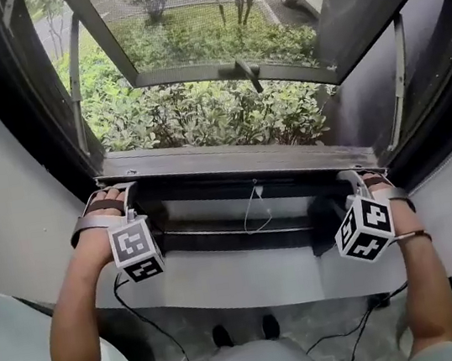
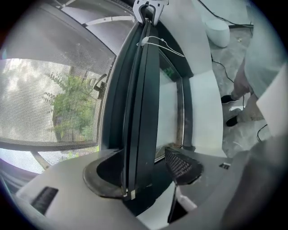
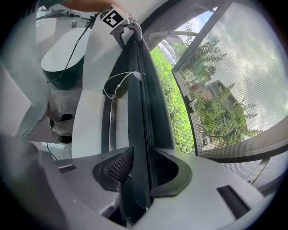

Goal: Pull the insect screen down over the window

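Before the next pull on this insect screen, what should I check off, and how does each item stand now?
1. Right gripper clamped on the screen's pull bar: ok, both pads touch it.
2. Left gripper clamped likewise: not ok, its textured pad stands off the bar.
3. Grippers at opposite ends of the bar: ok.
4. Pull cord clear of both grippers: ok, it hangs mid-bar.
5. Bar seated down at the sill: cannot tell.
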Motion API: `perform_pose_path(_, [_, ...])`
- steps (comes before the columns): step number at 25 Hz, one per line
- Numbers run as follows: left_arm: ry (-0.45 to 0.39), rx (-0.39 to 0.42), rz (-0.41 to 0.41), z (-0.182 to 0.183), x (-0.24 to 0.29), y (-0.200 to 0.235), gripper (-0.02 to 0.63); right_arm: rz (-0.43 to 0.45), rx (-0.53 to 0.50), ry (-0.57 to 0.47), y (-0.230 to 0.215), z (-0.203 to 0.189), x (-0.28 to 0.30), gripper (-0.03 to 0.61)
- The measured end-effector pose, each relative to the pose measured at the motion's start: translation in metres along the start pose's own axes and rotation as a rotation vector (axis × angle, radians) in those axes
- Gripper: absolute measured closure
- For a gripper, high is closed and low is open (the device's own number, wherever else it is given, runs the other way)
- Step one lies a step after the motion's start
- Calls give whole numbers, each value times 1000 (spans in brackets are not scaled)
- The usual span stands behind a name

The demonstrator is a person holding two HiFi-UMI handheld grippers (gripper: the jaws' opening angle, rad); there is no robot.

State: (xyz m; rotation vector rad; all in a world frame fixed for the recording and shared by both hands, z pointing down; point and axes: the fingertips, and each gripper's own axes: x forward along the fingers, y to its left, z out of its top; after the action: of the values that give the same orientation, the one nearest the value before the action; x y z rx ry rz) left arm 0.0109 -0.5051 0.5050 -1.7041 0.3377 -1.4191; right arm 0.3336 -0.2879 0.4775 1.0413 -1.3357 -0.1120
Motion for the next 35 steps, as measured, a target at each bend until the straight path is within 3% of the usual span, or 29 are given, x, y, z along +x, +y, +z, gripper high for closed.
perform_pose_path(3, [-2, 23, 69, -3, 3, 2, 316, -90, -67, 0, 0, 1, 5, 446])
perform_pose_path(6, [32, 22, 162, -1, 11, 2, 316, -268, -197, 93, -3, -4, 12, 446])
perform_pose_path(8, [30, -22, 208, -1, 16, -4, 311, -381, -192, 119, -2, -4, 17, 446])
perform_pose_path(9, [33, -37, 234, -1, 18, -6, 277, -435, -171, 117, -1, -4, 19, 445])
perform_pose_path(10, [45, -45, 259, -2, 20, -8, 238, -485, -153, 117, 0, -4, 20, 440])
perform_pose_path(12, [71, -44, 287, -2, 23, -9, 233, -575, -135, 132, -2, -5, 23, 440])
perform_pose_path(15, [48, -50, 322, 2, 28, -10, 176, -680, -148, 158, -7, -7, 23, 407])
perform_pose_path(18, [15, -74, 338, 3, 29, -13, 170, -702, -150, 170, -11, -5, 20, 405])
perform_pose_path(20, [9, -43, 374, 1, 28, -8, 170, -692, -140, 175, -12, -4, 18, 405])
perform_pose_path(23, [29, -6, 436, -2, 23, -2, 172, -671, -150, 150, -10, -4, 16, 405])
perform_pose_path(26, [62, -10, 476, -7, 18, 7, 172, -711, -158, 103, -15, 0, 11, 405])
perform_pose_path(31, [15, -76, 417, -1, 13, 9, 172, -695, -80, 38, -20, 5, 7, 386])
perform_pose_path(35, [5, -73, 447, -2, 5, 14, 172, -675, -121, 36, -19, 5, 5, 382])
